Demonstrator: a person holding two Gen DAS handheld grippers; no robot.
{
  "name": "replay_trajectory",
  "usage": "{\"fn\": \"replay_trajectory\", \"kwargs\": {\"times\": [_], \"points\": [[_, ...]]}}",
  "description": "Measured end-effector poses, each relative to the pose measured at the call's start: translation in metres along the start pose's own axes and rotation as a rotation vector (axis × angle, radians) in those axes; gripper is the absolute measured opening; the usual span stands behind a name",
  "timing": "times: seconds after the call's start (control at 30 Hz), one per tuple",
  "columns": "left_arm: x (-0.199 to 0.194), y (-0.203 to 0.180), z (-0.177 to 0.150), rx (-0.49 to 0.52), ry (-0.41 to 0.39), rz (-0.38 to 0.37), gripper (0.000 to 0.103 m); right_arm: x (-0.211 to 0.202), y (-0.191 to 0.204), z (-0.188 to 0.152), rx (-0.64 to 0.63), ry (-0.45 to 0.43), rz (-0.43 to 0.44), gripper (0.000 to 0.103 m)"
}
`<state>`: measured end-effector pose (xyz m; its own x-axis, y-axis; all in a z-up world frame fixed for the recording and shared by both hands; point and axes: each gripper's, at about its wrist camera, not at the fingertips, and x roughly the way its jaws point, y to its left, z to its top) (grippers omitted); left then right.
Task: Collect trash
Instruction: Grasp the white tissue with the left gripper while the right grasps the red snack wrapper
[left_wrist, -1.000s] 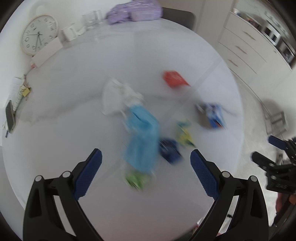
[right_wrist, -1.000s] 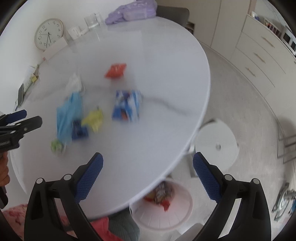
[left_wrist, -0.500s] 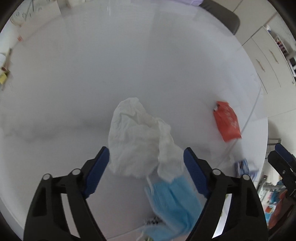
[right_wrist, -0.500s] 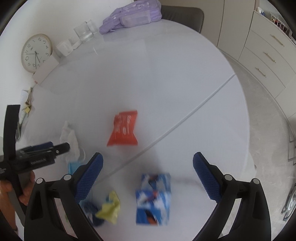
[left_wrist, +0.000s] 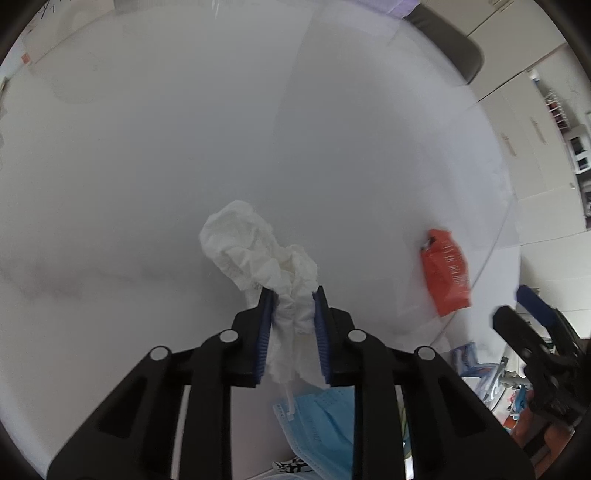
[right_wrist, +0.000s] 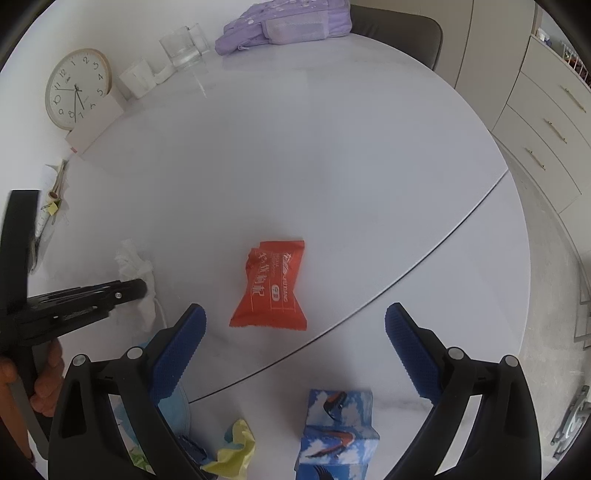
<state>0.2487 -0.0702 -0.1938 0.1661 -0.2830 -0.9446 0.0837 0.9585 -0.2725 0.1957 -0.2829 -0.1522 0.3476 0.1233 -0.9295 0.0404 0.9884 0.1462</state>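
Left gripper (left_wrist: 291, 295): its jaws are closing on the crumpled white tissue (left_wrist: 258, 254), and the blue pads already pinch the near end of the wad; most of the paper sticks out ahead of the fingertips.
Tissue position: lying on the white round table (left_wrist: 184, 147), with the far lobe resting on the surface and the near part bunched between the pads.
Right gripper (right_wrist: 295, 317): jaws spread wide with nothing between them, hovering above the orange snack wrapper (right_wrist: 271, 286), which lies flat on the table just ahead of the pads.
Risk, thin grip: the pads hold only one end of the soft wad, so it could tear or slide out when lifted (loose paper compresses and gives little to bite on).
Risk, snagging: the blue face mask (left_wrist: 321, 424) lies right under the left gripper, and its white ear loop runs up near the tissue, so it may be dragged along.
Risk, flat wrapper: the orange packet lies flush on a smooth top; the pads may skate over it or push it aside.
Risk, crowding: the two grippers work near each other and could bump.
Other trash: a yellow crumpled scrap (right_wrist: 236, 448) and a blue printed carton (right_wrist: 338, 430) wait near the table's near edge.
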Motion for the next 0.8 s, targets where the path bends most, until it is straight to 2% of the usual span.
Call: {"fn": "replay_trajectory", "kwargs": {"times": [0.1, 0.17, 0.27, 0.37, 0.43, 0.5, 0.67, 0.8], "points": [[-0.014, -0.004, -0.006, 0.029, -0.045, -0.066, 0.021, 0.006, 0.004, 0.003, -0.011, 0.013, 0.021, 0.088], [-0.022, -0.003, -0.009, 0.041, -0.063, -0.094, 0.021, 0.012, 0.008, 0.006, -0.021, 0.019, 0.023, 0.088], [-0.036, 0.000, -0.017, 0.042, -0.091, -0.126, 0.021, 0.026, 0.017, 0.011, -0.041, 0.026, -0.020, 0.087], [-0.047, 0.008, -0.018, 0.019, -0.130, -0.151, 0.021, 0.041, 0.024, 0.014, -0.061, 0.048, -0.058, 0.079], [-0.057, 0.008, -0.025, 0.025, -0.163, -0.123, 0.021, 0.051, 0.028, 0.015, -0.071, 0.073, -0.081, 0.067], [-0.063, 0.006, -0.029, 0.037, -0.177, -0.084, 0.021, 0.057, 0.029, 0.014, -0.065, 0.091, -0.082, 0.045], [-0.070, -0.002, -0.042, 0.075, -0.181, 0.007, 0.021, 0.046, 0.026, 0.013, -0.037, 0.070, -0.044, 0.041], [-0.084, -0.001, -0.051, 0.099, -0.180, 0.021, 0.021, 0.015, 0.022, 0.010, -0.037, 0.028, -0.028, 0.041]]}}
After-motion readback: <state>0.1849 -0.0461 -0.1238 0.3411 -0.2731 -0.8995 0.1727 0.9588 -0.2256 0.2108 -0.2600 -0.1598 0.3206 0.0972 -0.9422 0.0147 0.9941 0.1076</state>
